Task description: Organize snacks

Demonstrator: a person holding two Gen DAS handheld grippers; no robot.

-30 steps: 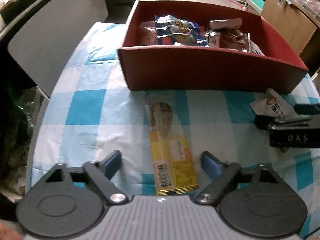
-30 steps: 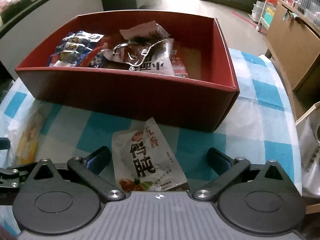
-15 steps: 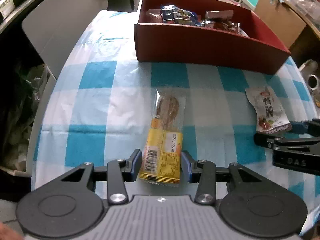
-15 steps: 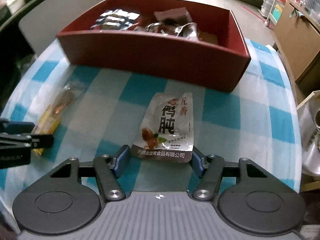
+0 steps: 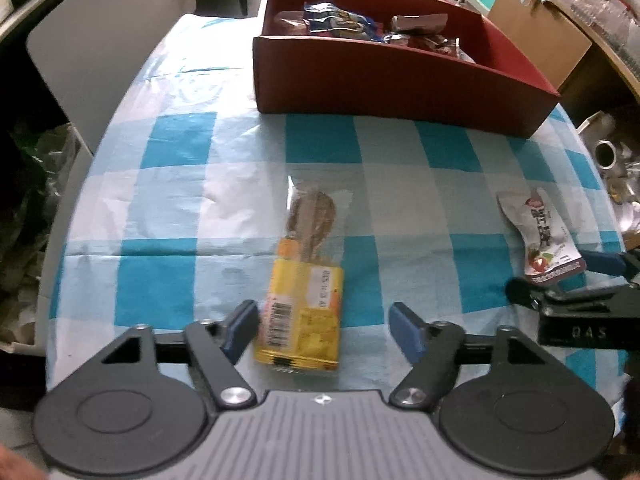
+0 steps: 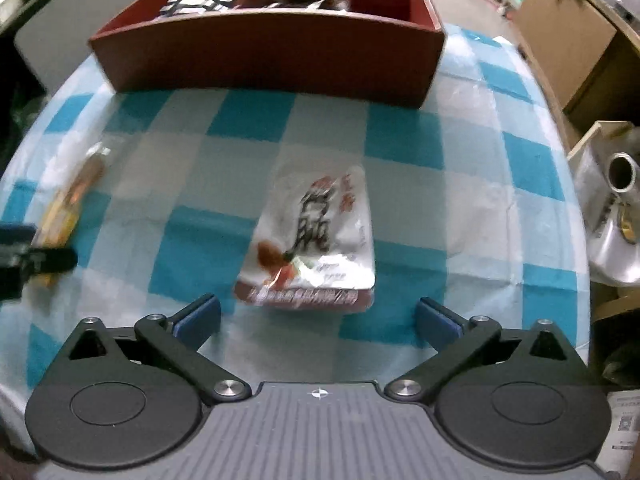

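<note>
Left gripper point(image 5: 326, 326): jaws spread, having just opened; its near-left blue pad sits just beside the yellow packet's near-left edge, the right pad clear of it, nothing gripped.
Yellow packet point(image 5: 304, 292): flat on the cloth, its near end between the left fingers, its clear end with a brown biscuit pointing far.
Right gripper point(image 6: 318, 318): jaws wide, having just opened; both pads stand apart from the pouch, nothing gripped.
White pouch point(image 6: 316, 240): flat on the cloth, its dark near edge just beyond the right fingers, between them in line.
Cloth point(image 5: 168, 208): blue and white checks, covers the table.
Red box point(image 5: 392, 76): at the far edge of the cloth, beyond both packets, with several wrapped snacks point(image 5: 340, 24) inside.
</note>
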